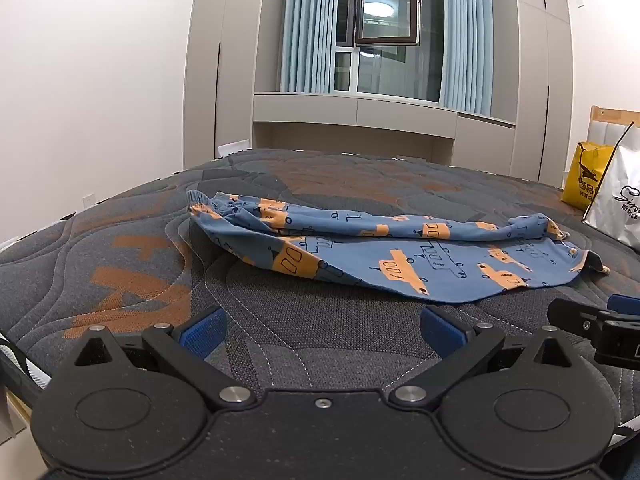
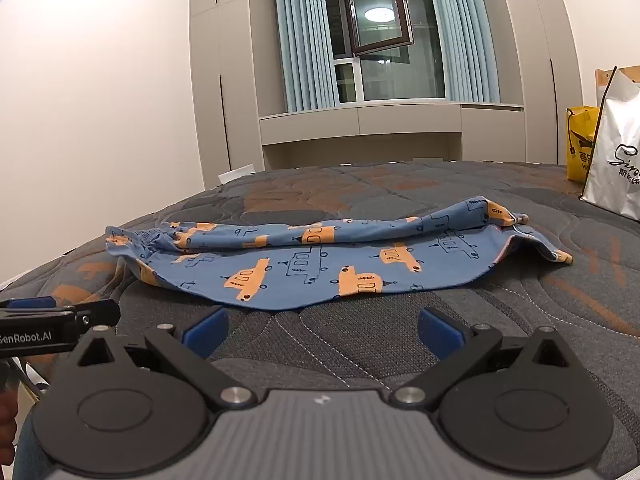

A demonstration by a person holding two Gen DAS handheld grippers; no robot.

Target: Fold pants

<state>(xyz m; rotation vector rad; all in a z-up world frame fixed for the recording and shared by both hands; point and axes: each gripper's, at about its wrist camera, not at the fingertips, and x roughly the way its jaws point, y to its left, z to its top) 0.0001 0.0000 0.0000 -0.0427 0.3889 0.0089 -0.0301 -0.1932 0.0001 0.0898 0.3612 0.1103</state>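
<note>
The left gripper [image 1: 322,332] is hovering low over the bed with its blue-padded fingers [image 1: 204,330] spread wide and nothing between them; the right gripper [image 2: 322,332] is doing the same just beside it, its own blue fingers [image 2: 438,330] also standing fully apart and empty; in the left view the tip of the right gripper is peeking in at the right edge, and in the right view the left one is showing at the left edge, so the two are sitting side by side, both tilted slightly downward toward the cloth, seemingly ready to take it at two places at once; just beyond the fingers, apart from them, the pants [image 1: 400,252] are lying across the mattress [image 1: 120,248], blue with orange vehicle prints; they are resting sideways to the grippers, with the gathered elastic waistband at the left and the leg ends at the right, one leg bunched in a loose roll along the far edge over the flatter near one; this lengthwise lie is probably giving each gripper its own end to reach; no fold looks tidy yet, so the task appears to be at its start; farther right, a yellow bag [image 1: 586,176] and a white bag [image 1: 618,196] are standing on the bed, well apart from the pants; behind the bed, pale blue curtains [image 1: 304,28] are framing an open window [image 1: 390,4].
</note>
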